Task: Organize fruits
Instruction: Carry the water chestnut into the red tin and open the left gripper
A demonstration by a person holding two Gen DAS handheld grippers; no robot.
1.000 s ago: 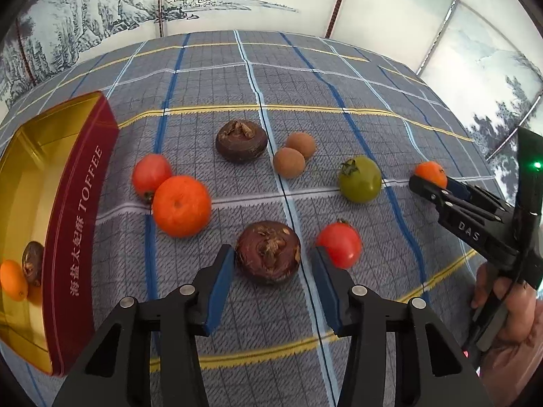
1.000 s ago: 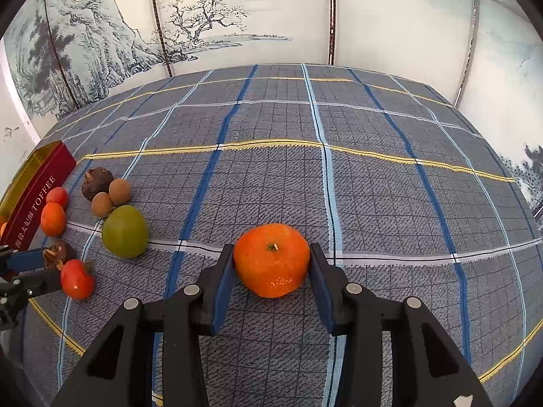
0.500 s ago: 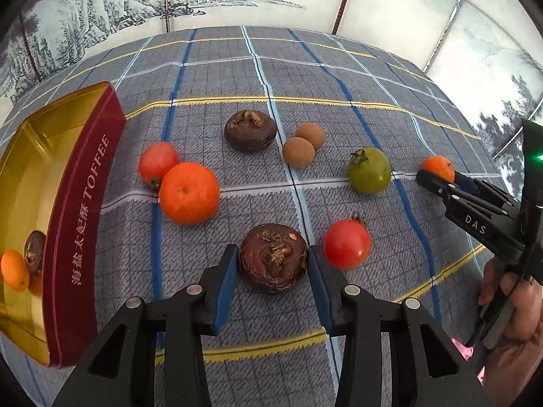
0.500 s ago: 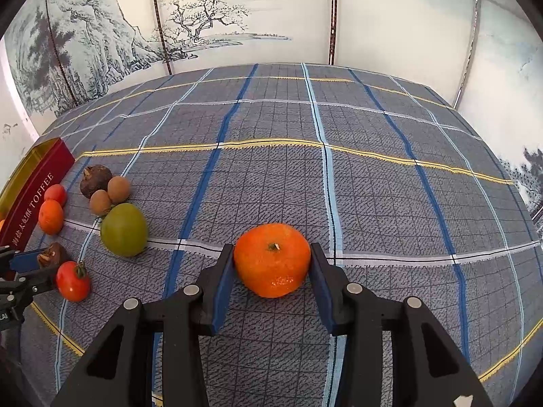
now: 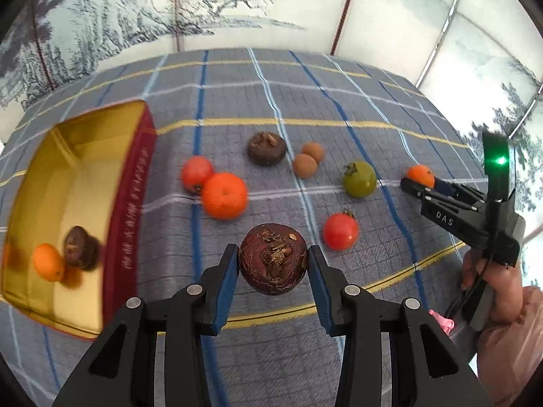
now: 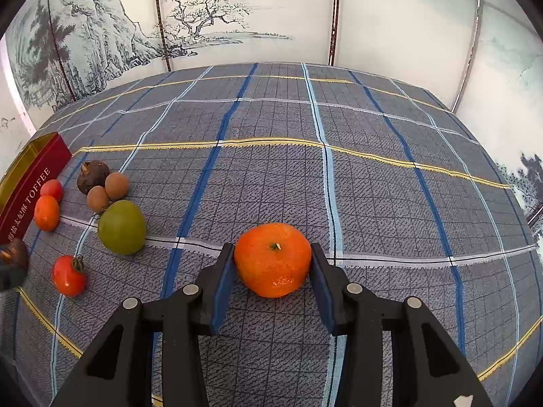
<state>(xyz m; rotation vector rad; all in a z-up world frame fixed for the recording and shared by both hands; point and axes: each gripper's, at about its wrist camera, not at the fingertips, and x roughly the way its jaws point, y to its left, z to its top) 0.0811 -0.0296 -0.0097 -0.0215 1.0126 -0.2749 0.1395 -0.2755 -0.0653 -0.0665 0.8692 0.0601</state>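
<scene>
My left gripper [image 5: 273, 264] is shut on a dark brown mangosteen [image 5: 273, 263] and holds it above the cloth. My right gripper [image 6: 273, 263] is shut on an orange tangerine [image 6: 273, 259], which rests on the cloth; it also shows in the left wrist view [image 5: 420, 175]. The red and gold toffee tin [image 5: 129, 203] lies open at the left, holding a small tangerine [image 5: 47, 261] and a mangosteen [image 5: 79, 247]. Loose on the cloth are a tangerine [image 5: 224, 195], two red tomatoes [image 5: 340, 231], a green tomato [image 5: 359, 179], another mangosteen [image 5: 266, 148] and two longans [image 5: 304, 166].
A grey plaid tablecloth [image 6: 339, 169] covers the table. Painted screen panels [image 6: 203, 23] stand behind it. The right gripper's body and the hand on it [image 5: 488, 264] are at the right of the left wrist view.
My left gripper closed on the near mangosteen and lifted it off the cloth, swinging towards the tin. The right gripper stayed still on its tangerine.
</scene>
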